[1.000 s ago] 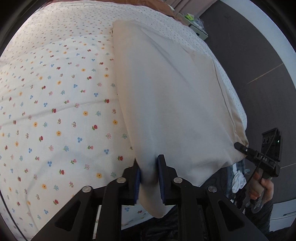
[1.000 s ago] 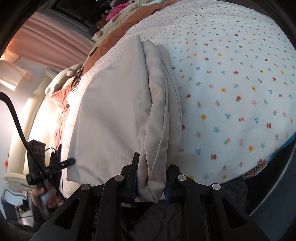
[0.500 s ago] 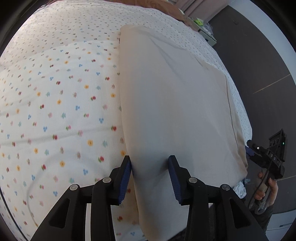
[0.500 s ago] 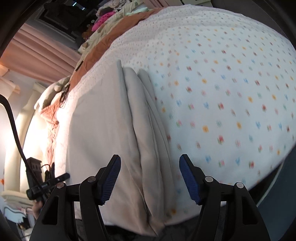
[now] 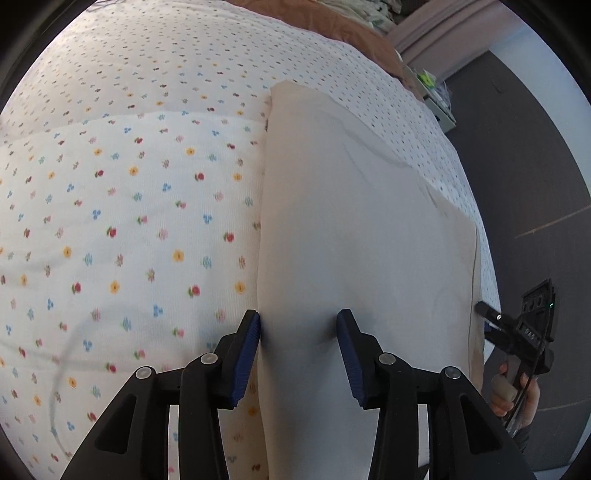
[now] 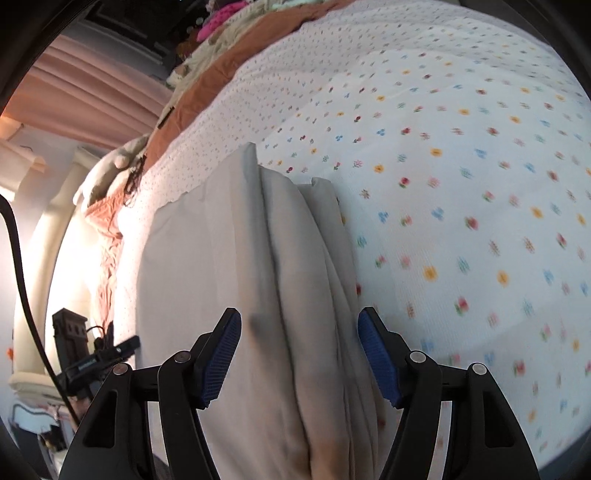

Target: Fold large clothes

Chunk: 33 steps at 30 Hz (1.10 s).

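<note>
A cream folded cloth (image 5: pixel 354 236) lies flat on the flowered bedspread (image 5: pixel 122 206), its near end hanging over the bed's edge. My left gripper (image 5: pixel 298 325) is open, its jaws straddling the cloth's left folded edge without holding it. In the right wrist view the cloth (image 6: pixel 236 258) shows its stacked folded layers. My right gripper (image 6: pixel 299 325) is open, its jaws wide on either side of those layers. Each gripper shows in the other's view: the right gripper (image 5: pixel 517 332) is at the cloth's right corner, and the left gripper (image 6: pixel 96 358) is at the far left.
The flowered bedspread (image 6: pixel 461 184) covers the bed. A brown blanket (image 5: pixel 351 33) and a pile of clothes (image 6: pixel 221 33) lie at its far end. Pink curtains (image 6: pixel 85 96) hang on the left. Dark floor (image 5: pixel 532 166) runs beside the bed.
Both grippers were shut on the cloth's near end a second ago. They have opened and let it go, and the cloth now lies flat on the bed.
</note>
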### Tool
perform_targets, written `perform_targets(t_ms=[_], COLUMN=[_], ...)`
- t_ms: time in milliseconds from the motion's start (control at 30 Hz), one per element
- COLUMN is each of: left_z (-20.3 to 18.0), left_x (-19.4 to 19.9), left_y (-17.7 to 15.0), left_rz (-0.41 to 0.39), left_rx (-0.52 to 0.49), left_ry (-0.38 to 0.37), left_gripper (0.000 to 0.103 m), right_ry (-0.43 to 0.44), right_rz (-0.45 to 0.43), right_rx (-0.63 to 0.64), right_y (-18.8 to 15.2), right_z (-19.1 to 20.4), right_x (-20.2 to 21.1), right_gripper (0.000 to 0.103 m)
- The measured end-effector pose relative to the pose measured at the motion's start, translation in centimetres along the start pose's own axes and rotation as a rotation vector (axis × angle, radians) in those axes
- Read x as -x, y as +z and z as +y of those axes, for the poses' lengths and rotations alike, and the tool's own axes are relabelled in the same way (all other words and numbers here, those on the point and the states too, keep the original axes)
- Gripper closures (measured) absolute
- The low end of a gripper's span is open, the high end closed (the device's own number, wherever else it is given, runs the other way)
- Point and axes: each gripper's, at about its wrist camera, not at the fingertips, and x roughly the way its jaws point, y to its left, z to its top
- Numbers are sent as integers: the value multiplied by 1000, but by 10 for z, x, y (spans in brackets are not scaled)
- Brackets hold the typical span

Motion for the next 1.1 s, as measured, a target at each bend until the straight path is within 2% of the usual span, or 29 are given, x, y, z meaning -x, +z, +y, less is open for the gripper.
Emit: perform_targets(t_ms=[100,200,433,600,833,900,967,1000,1100], left_z=[4,8,9,9,4,4,6,6,2], left_x=[2,5,-4,-8,-16,-21,-26,-28,-33], left_y=[8,11,19,24,38,46,55,59,69], left_rz=[-9,-15,-10,-17,-31,-37,-40,-41,-55], left_rx=[35,60,76,81,68,68,80,85,69], left_ry=[8,8,9,16,34,33,33,32,40], left_gripper=[59,59,59,59,59,59,59,59,59], right_ry=[-13,23,120,201,273,266,228,200,163], right_rz=[52,75,99,138,197,199,185,175,138], right_rx=[29,36,28,16,4,-19,-20,-18,-7], right_y=[10,17,31,42,53,57,57,55,52], right_z=[-1,-2,-7,-5,-4,-3,-1,1,6], right_x=[-17,-24,-36,-50,-63,-64,-65,-64,-58], right_gripper=[34,28,28,28,28,31,42,50,63])
